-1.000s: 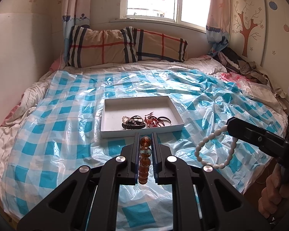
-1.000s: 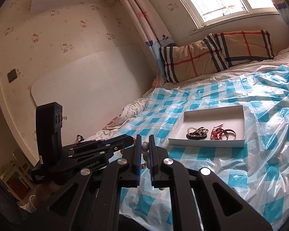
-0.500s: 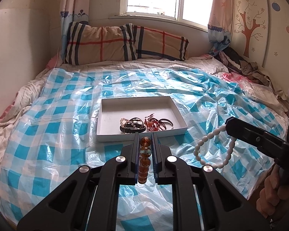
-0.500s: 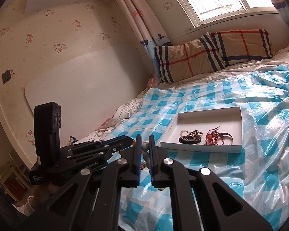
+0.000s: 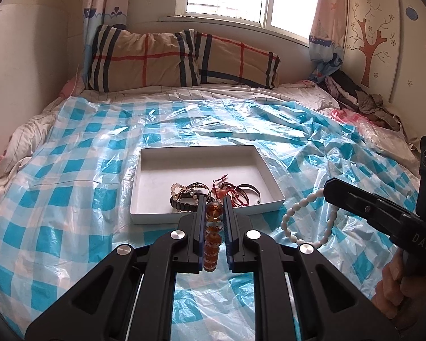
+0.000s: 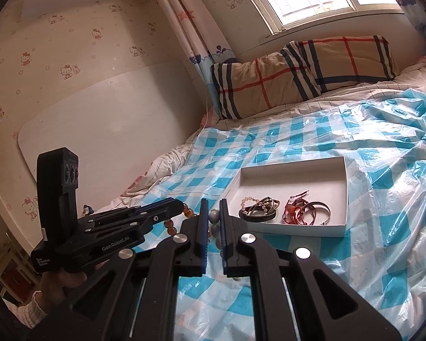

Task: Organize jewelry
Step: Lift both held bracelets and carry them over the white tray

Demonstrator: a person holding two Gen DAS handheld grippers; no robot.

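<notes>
The amber bracelet (image 5: 213, 236) hangs pinched between the pads of the left gripper (image 5: 213, 207), just short of the near wall of the white tray (image 5: 267, 167). The white bracelet (image 5: 304, 221) dangles as an open loop from the tip of the right gripper (image 6: 212, 213), whose jaws are pressed together on its beads, near and right of the tray. Both are still over the checked plastic sheet (image 5: 71, 199), not over the tray.

To land them well, I would carry each gripper on past the near wall until the beads hang over bare tray floor (the far half is free), lower until the loop slackens on the bottom, then let go; releasing too soon would drop a bracelet on the rim or the slippery sheet. Keeping the two grippers apart avoids tangling the loops.

Count: two bracelets in the air, one per gripper; one tray. Inside it lies a dark cluster (image 5: 189, 199) to the left and a red and dark tangle (image 5: 235, 194) to the right, too knotted to count singly.
</notes>
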